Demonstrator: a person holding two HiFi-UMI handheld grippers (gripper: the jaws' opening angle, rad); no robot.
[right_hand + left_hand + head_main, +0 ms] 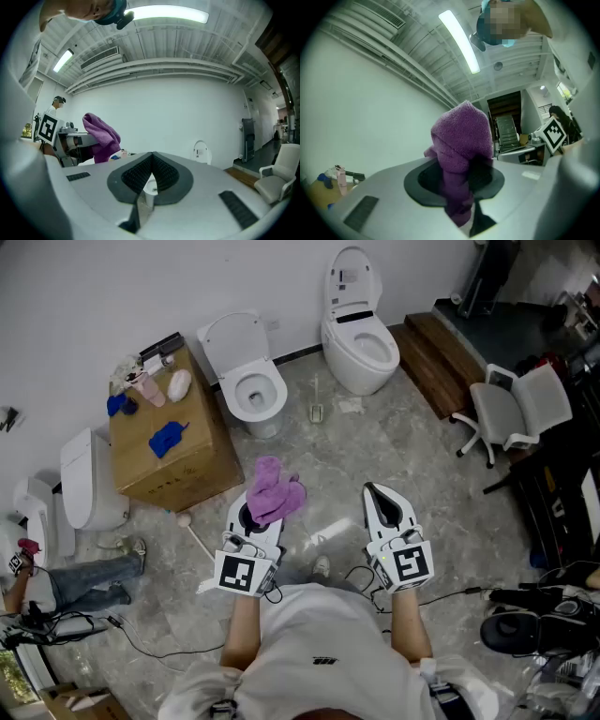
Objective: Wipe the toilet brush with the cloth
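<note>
The purple cloth (274, 489) is pinched in the left gripper (255, 519), whose jaws are closed on its lower folds, so that a bunch is left standing above them, presumably as a free wad for wiping. The right gripper (151, 164) is pressed together with nothing between its jaws. It is held level beside the left one, probably kept free so that the brush can be taken up.

The toilet brush (317, 411) is taken to be the thin-handled thing standing on the floor (394, 446) between the two toilets, well apart from both grippers. A stick (192, 532) with a round end is also seen lying on the floor near the cardboard box (178, 465); which of the two is meant cannot be settled. No wiping has yet been begun.
</note>
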